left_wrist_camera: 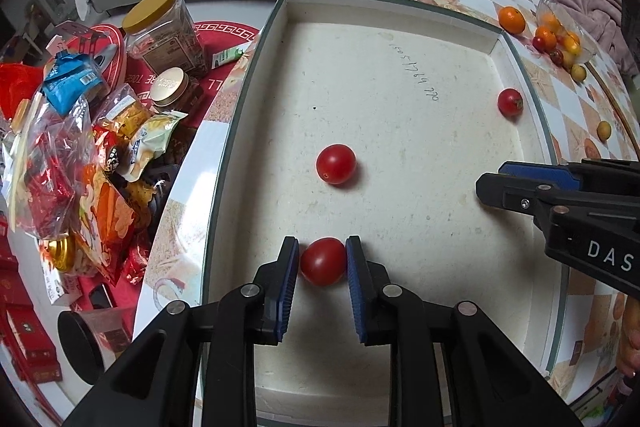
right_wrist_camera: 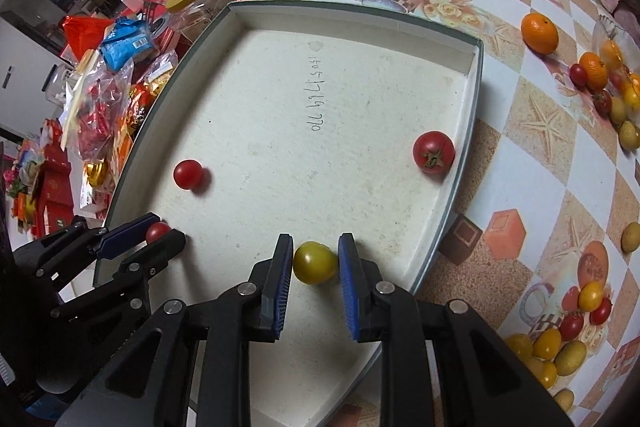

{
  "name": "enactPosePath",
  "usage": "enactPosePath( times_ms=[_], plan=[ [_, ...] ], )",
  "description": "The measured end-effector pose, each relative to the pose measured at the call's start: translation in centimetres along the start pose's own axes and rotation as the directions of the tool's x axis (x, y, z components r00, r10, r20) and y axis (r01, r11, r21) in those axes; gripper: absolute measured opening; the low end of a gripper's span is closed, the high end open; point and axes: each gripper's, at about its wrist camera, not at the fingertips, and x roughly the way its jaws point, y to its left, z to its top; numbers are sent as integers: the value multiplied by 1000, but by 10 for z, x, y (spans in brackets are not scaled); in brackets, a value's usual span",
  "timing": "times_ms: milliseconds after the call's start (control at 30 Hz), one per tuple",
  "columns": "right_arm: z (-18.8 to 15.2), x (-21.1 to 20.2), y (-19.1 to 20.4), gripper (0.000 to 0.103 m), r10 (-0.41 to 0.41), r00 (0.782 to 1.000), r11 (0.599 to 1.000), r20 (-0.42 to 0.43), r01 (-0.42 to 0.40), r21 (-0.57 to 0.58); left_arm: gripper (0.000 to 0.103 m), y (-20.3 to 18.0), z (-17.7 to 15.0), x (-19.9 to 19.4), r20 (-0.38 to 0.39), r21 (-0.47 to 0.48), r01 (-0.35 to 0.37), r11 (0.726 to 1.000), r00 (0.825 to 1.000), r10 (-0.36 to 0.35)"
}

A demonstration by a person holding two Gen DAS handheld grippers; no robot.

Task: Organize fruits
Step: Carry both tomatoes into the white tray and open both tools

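A shallow white tray point(left_wrist_camera: 400, 7) lies on the patterned table and also shows in the right wrist view point(right_wrist_camera: 360, 15). My left gripper point(left_wrist_camera: 322, 261) is shut on a red cherry tomato point(left_wrist_camera: 322, 261) just above the tray floor; it also shows in the right wrist view point(right_wrist_camera: 158, 231). My right gripper point(right_wrist_camera: 314, 262) is shut on a yellow cherry tomato point(right_wrist_camera: 314, 262) over the tray's near part; in the left wrist view this gripper point(left_wrist_camera: 492, 183) enters from the right. Two more red tomatoes lie in the tray: one point(left_wrist_camera: 336, 163) mid-tray, one point(left_wrist_camera: 510, 102) by the right wall.
A glass bowl point(left_wrist_camera: 560, 27) with small red, yellow and orange fruits sits at the table's far right, an orange point(left_wrist_camera: 512, 19) beside it. Loose yellow and red tomatoes point(right_wrist_camera: 560, 339) lie right of the tray. Snack bags and jars point(left_wrist_camera: 100, 131) crowd the floor at left.
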Motion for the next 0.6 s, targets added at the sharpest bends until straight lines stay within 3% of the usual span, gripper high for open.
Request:
enactPosePath(
  times_ms=[33, 67, 167, 267, 600],
  plan=[
    [0, 1, 0, 37, 1, 1000, 1000, -1, -1, 1, 61, 0, 0, 0, 3, 4, -16, 1000, 1000, 16],
    [1, 0, 1, 48, 3, 1000, 1000, 3, -3, -2, 69, 2, 0, -2, 14, 3, -17, 1000, 1000, 17],
    [3, -3, 5, 67, 10, 1000, 1000, 20, -10, -20, 69, 0, -1, -3, 25, 20, -22, 1000, 999, 21],
    [6, -11, 5, 73, 19, 999, 1000, 43, -19, -4, 69, -1, -1, -1, 8, 22, -26, 999, 1000, 25],
    [0, -54, -35, 77, -20, 991, 994, 136, 6, 105, 69, -26, 17, -17, 43, 72, 0, 997, 999, -3]
  ],
)
